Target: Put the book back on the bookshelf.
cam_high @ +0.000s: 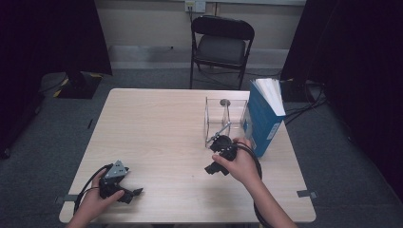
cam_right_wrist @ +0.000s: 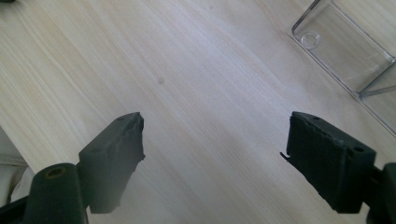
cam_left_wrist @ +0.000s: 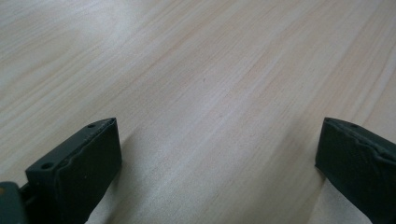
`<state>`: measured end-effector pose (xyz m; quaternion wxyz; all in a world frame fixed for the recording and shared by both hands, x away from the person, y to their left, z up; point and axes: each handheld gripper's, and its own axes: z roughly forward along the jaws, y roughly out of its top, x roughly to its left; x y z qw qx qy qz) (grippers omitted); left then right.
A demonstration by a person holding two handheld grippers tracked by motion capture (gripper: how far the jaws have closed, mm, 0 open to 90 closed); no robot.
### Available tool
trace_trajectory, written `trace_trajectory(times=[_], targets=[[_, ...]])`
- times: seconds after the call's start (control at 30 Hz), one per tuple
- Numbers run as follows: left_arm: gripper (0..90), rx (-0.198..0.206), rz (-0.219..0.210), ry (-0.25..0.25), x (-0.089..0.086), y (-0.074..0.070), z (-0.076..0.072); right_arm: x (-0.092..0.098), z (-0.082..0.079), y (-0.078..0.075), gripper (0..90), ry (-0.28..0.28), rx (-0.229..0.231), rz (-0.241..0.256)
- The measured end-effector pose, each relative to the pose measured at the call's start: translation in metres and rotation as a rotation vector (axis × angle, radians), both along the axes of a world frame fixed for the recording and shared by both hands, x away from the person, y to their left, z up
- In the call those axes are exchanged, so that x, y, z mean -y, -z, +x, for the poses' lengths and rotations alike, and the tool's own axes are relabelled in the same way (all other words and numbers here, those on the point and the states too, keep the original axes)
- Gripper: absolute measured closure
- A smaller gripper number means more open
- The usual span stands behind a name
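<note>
Nearest the table's (cam_high: 157, 128) front edge, the left gripper (cam_high: 127, 190) rests low on the bare wood, jaws spread wide with nothing between them; its cable runs off the bottom of the high view. Further in, the right gripper (cam_high: 215, 167), released and empty, hangs just short of the clear plastic organiser (cam_high: 225, 121), whose see-through walls are hard to trace and whose corner is cut off in the right gripper view. Beyond it stands a blue book (cam_high: 264, 116), upright and touching the organiser's far side, pages fanned on top
</note>
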<state>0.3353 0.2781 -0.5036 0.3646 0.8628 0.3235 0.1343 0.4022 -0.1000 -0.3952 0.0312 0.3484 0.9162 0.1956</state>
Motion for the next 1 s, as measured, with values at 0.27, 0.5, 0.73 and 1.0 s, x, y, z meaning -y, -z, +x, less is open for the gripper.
trace_trajectory(times=[0.27,0.5,0.73,1.0], targets=[[0.0,-0.005,-0.005,-0.004,0.000,0.000,0.000,-0.009,0.000,0.010,18.3,-0.006,-0.005,0.024],[0.0,0.000,0.000,0.000,0.000,0.000,0.000,-0.017,0.000,0.018,18.3,-0.016,-0.013,0.042],[0.0,-0.005,-0.006,-0.004,0.000,0.000,0.000,-0.024,0.001,0.026,18.4,-0.020,-0.020,0.064],[0.0,0.000,0.000,0.000,0.000,0.000,0.000,-0.035,0.002,0.038,18.4,-0.028,-0.034,0.068]])
